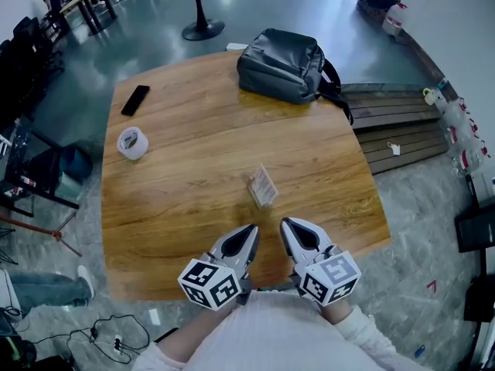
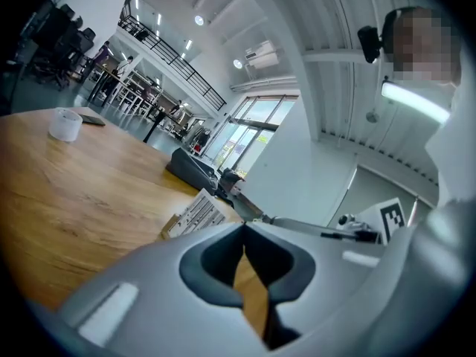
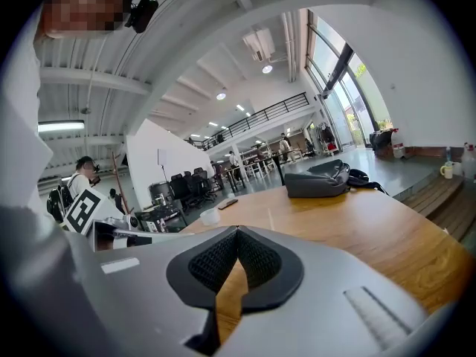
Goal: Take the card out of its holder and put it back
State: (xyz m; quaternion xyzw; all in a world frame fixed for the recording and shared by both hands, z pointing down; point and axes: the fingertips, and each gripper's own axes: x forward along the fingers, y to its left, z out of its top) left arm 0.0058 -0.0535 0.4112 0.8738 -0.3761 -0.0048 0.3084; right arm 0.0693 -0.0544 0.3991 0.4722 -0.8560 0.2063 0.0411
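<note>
The card in its holder (image 1: 262,186) stands upright near the middle of the wooden table (image 1: 178,168); it also shows in the left gripper view as a printed white card (image 2: 195,213) just beyond the jaws. My left gripper (image 1: 251,231) and right gripper (image 1: 285,224) hover side by side over the table's near edge, a short way in front of the card and apart from it. Both are shut with nothing between their jaws. In the right gripper view the card is out of sight.
A dark grey backpack (image 1: 283,64) lies at the table's far side. A roll of tape (image 1: 132,142) and a black phone (image 1: 135,100) sit at the far left. Wooden steps (image 1: 394,122) run to the right of the table. Cables lie on the floor at lower left.
</note>
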